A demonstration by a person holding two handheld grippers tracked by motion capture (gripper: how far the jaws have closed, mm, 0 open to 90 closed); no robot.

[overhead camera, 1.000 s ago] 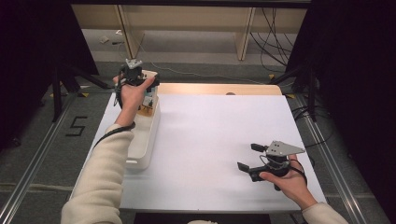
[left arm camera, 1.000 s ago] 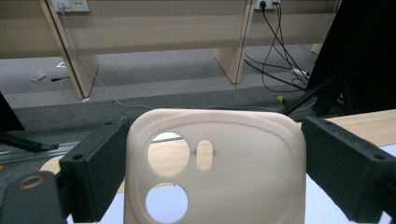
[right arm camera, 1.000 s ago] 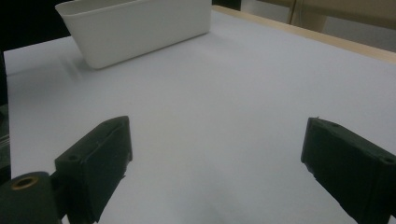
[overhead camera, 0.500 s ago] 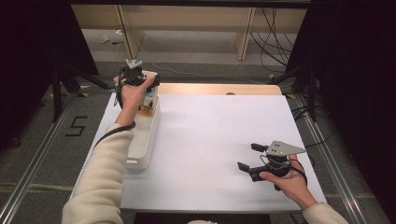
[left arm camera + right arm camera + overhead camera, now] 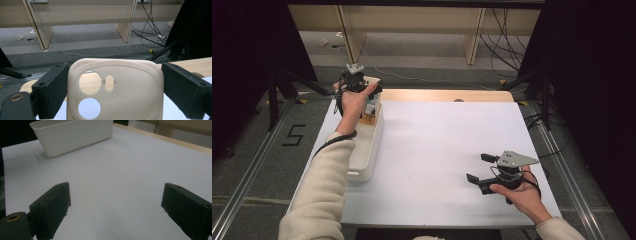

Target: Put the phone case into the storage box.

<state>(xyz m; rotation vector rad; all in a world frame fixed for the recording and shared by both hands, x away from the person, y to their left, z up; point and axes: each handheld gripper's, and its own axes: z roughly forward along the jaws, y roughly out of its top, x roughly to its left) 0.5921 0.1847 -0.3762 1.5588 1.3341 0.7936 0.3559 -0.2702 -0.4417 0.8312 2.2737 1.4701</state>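
Note:
A cream phone case (image 5: 130, 95) with camera cut-outs stands upright between the jaws of my left gripper (image 5: 115, 75), which is shut on its two side edges. In the high view that left gripper (image 5: 354, 80) is held above the far end of a white bin (image 5: 367, 150) at the table's left side. My right gripper (image 5: 479, 167) rests low over the white table (image 5: 437, 140) near the front right, jaws wide open. The right gripper (image 5: 116, 192) has nothing but bare table between its jaws.
The white bin (image 5: 75, 135) is long and narrow and holds some small colourful items (image 5: 371, 110) at its far end. A wooden strip (image 5: 447, 95) borders the table's far edge. Beyond it are floor, cables and wooden furniture legs.

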